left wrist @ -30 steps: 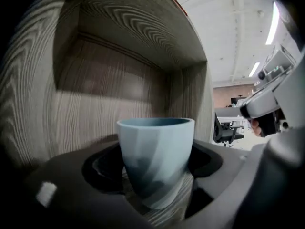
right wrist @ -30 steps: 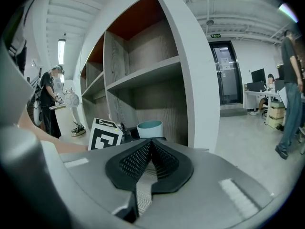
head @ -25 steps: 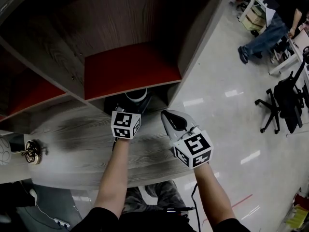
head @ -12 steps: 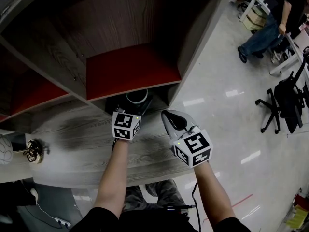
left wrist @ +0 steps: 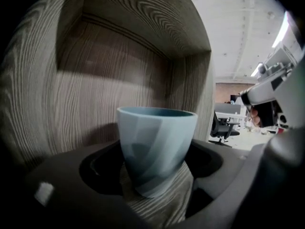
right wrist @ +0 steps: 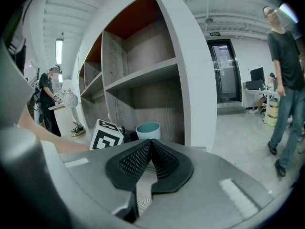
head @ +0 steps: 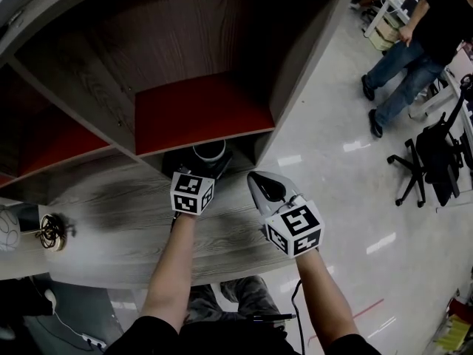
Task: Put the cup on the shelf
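The pale blue cup (head: 209, 151) stands in the low compartment of the wooden shelf unit, under a red board (head: 203, 109). My left gripper (head: 203, 163) reaches into that compartment and is shut on the cup. In the left gripper view the cup (left wrist: 157, 147) fills the gap between the dark jaws, its base on the grey wood grain, slightly tilted. My right gripper (head: 256, 177) hovers to the right over the wooden surface, shut with nothing in it. In the right gripper view its pads meet (right wrist: 151, 144), and beyond them I see the cup (right wrist: 148, 129) and the left gripper's marker cube (right wrist: 107, 135).
The grey wooden surface (head: 111, 228) runs left, with a small wire object (head: 50, 231) on it. The shelf's white side panel (right wrist: 190, 80) stands right of the cup. A person (head: 414, 43) walks on the floor at upper right near an office chair (head: 436, 161).
Both grippers stay where they were. The person at the upper right has walked closer along the floor.
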Tool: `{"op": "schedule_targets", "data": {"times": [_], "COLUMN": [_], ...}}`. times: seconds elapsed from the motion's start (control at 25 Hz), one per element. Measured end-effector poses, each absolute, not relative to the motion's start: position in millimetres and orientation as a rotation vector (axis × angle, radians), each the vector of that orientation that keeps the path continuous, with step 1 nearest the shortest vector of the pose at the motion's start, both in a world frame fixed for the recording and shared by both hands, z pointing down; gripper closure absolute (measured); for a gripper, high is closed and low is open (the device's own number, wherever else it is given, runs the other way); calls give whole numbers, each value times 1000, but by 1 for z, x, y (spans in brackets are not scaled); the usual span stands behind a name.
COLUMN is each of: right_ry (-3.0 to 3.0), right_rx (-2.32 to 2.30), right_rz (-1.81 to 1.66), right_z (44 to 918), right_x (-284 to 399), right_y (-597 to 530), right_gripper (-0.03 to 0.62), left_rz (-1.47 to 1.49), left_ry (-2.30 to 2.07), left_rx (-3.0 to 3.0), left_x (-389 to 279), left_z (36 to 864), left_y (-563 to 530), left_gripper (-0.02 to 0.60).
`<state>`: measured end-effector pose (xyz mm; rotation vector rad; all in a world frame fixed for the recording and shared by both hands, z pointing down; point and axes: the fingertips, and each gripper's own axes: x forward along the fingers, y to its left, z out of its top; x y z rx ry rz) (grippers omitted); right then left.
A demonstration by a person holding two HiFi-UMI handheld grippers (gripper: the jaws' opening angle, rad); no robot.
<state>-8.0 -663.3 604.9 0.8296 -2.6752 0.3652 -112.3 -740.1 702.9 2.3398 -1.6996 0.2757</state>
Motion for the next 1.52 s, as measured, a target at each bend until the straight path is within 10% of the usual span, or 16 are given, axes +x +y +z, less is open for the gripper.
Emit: {"op": "schedule_targets", "data": {"times": [0.92, 1.52], "right_ry": [-2662, -2650], "right_rx": [761, 796], "right_rz": [330, 319], "right_z": [559, 508], "right_x": [-31, -5], "right_y": [-638, -600], "right_gripper": [582, 582], "left_rz": [102, 61], "left_ry": [-1685, -1508], "left_rx": [2320, 2403], "left_x": [-127, -109], "left_z": [615, 544], "left_y": [-664, -588], "left_gripper": [147, 495]}}
